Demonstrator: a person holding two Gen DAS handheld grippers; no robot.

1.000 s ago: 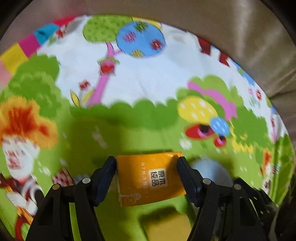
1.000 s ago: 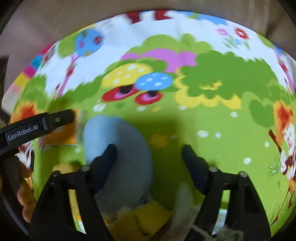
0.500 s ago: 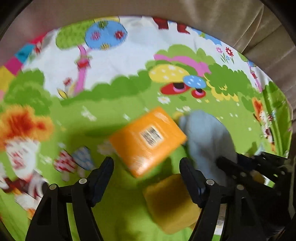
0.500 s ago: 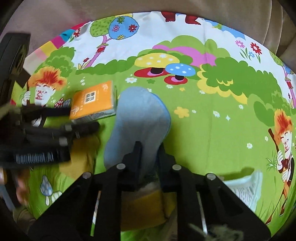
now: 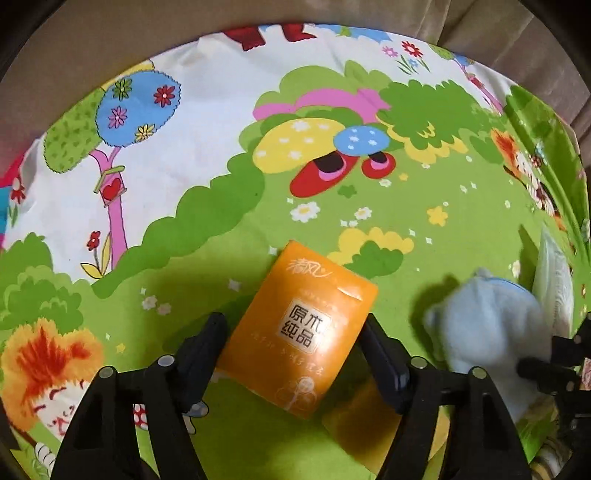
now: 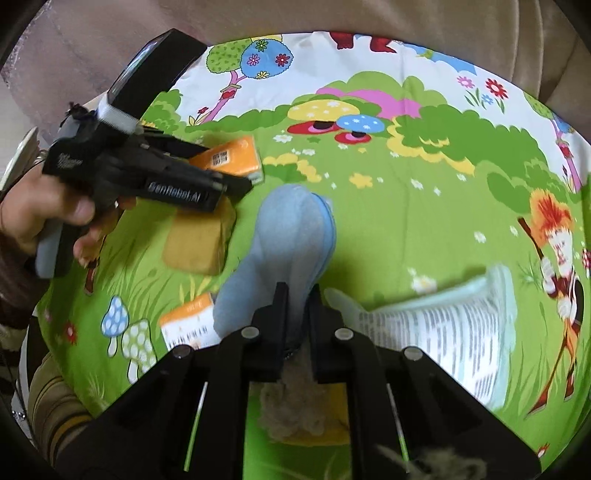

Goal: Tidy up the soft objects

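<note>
My left gripper [image 5: 295, 347] holds an orange tissue pack [image 5: 303, 328] between its fingers, above the cartoon-print sheet [image 5: 184, 184]; the pack also shows in the right wrist view [image 6: 232, 157]. My right gripper [image 6: 297, 306] is shut on a light blue sock [image 6: 291, 240], lifted off the sheet; the sock shows at the right of the left wrist view [image 5: 487, 332]. A yellow sponge [image 6: 201, 242] lies under the left gripper and shows in the left wrist view too [image 5: 354, 410].
A second orange tissue pack [image 6: 188, 325] lies left of the sock. A white wet-wipe pack [image 6: 443, 332] lies to the right. A tuft of grey-brown fluff [image 6: 295, 402] sits under the right gripper. Beige sofa cushions [image 6: 406, 18] border the sheet.
The left gripper dropped the orange pack half a second ago and now grips it again. The right gripper closed on the blue sock and has lifted it.
</note>
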